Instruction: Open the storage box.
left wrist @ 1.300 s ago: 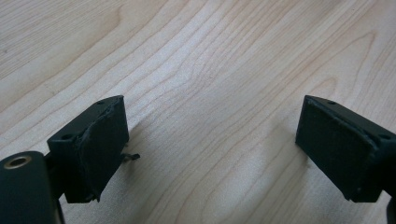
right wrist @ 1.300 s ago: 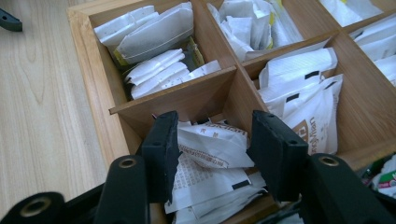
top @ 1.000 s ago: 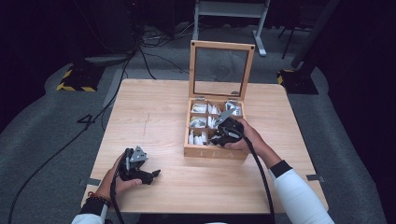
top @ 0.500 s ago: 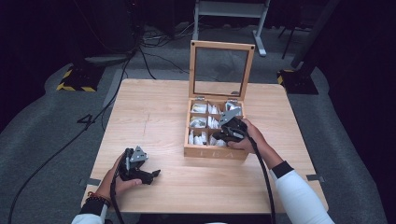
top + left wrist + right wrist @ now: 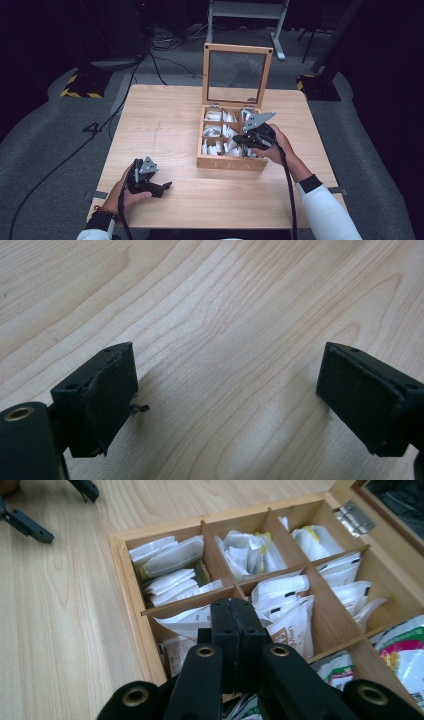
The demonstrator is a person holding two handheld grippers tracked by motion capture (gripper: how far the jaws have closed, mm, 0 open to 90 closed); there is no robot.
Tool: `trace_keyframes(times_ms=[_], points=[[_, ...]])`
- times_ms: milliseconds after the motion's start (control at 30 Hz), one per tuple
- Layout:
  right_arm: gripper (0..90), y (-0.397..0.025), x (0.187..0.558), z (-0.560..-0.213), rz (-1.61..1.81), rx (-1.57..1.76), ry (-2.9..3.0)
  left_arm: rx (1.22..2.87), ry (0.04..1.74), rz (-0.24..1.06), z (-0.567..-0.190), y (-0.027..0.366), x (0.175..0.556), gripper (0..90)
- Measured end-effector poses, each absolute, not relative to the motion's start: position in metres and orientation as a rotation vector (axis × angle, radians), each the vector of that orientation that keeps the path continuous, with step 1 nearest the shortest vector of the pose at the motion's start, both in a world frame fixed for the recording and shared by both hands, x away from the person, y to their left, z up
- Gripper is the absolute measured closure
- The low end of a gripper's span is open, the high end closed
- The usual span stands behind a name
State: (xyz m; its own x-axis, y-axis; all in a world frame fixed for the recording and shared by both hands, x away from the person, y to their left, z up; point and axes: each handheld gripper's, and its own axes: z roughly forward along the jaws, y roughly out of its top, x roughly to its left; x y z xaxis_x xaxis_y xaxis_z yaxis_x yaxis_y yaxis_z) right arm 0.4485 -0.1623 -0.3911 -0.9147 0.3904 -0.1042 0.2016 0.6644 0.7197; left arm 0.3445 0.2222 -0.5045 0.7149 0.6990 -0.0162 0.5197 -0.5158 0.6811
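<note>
Dark floor with cables and stands surrounds a light wooden table [image 5: 165,125], on which a wooden box [image 5: 231,162] is set, right of the middle. Its glass-paned lid [image 5: 236,75] is stood upright at the far side, held by a metal hinge [image 5: 354,519]. The box is divided by thin wooden walls into compartments, and these are packed with tea packets [image 5: 170,562], mostly white, some upright and some leaning. A green and white packet [image 5: 402,647] is seen in a compartment at the right edge of the right gripper view.

The right gripper [image 5: 233,622] is held over the box, above the compartments near its front wall. Its jaws are pressed together. A white packet [image 5: 192,621] lies right at their tips; whether it is pinched between them cannot be told. In the high view the right gripper [image 5: 239,140] is seen above the right half of the box, with the person's hand behind it and a white sleeve [image 5: 325,215] at the bottom edge.

The left gripper [image 5: 167,186] is held low near the front left corner of the table, well apart from the box. Its jaws are spread wide, with bare wood between them.
</note>
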Motion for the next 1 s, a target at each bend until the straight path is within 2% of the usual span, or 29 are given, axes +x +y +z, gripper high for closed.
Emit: trace_keyframes(times_ms=[500, 1000], points=[[90.0, -0.187, 0.424, -0.369, 1.238, 0.449, 2.557, 2.239, 0.92, 0.341, -0.504, 0.222, 0.345, 9.9], [90.0, -0.203, 0.4, -0.365, 1.292, 0.402, 2.55, 2.244, 0.911, 0.343, -0.504, 0.222, 0.345, 9.8]])
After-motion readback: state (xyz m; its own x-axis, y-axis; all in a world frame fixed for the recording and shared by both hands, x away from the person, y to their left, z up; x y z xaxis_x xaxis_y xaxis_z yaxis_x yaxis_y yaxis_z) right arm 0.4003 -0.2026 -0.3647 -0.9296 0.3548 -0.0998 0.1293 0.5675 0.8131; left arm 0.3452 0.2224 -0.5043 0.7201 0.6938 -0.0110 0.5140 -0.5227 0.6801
